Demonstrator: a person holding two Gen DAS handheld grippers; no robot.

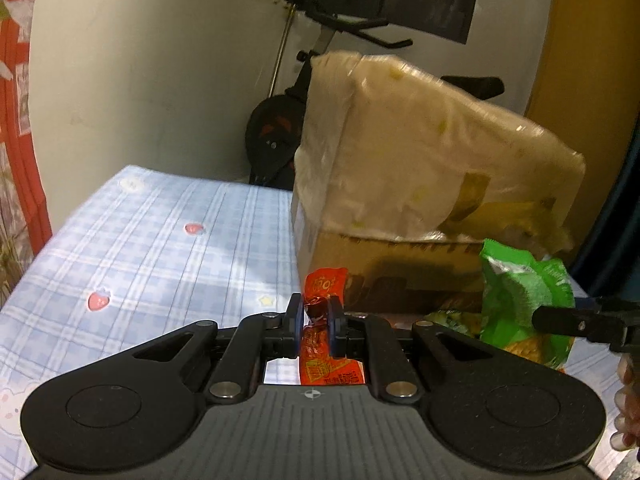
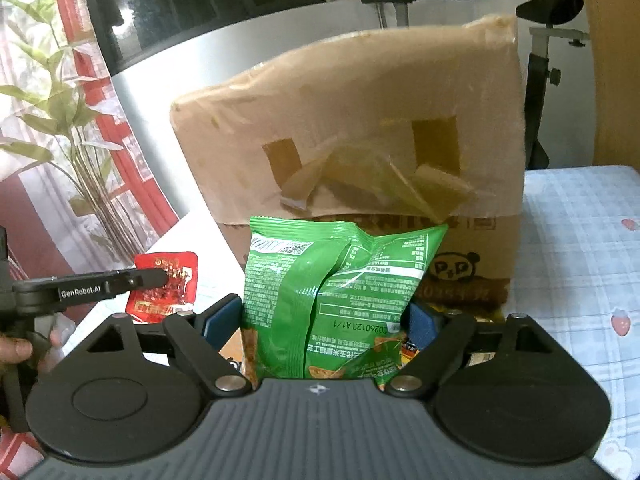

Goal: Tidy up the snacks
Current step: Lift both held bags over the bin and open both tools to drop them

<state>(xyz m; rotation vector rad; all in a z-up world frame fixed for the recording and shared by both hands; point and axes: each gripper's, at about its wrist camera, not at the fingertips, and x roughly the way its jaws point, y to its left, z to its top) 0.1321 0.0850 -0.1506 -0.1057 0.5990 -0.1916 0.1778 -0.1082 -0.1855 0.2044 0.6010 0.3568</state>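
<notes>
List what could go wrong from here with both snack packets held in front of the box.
1. The left gripper pinches the small red foil packet by a crumpled bit; it may slip out.
2. The right gripper squeezes the puffy green chip bag; it could crush the chips.
3. The brown cardboard box has a raised flap, which either packet might catch on.

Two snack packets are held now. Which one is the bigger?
The green snack bag, held in the right gripper. It bulges wide between the pads; the red packet in the left gripper is thin and narrow.
</notes>
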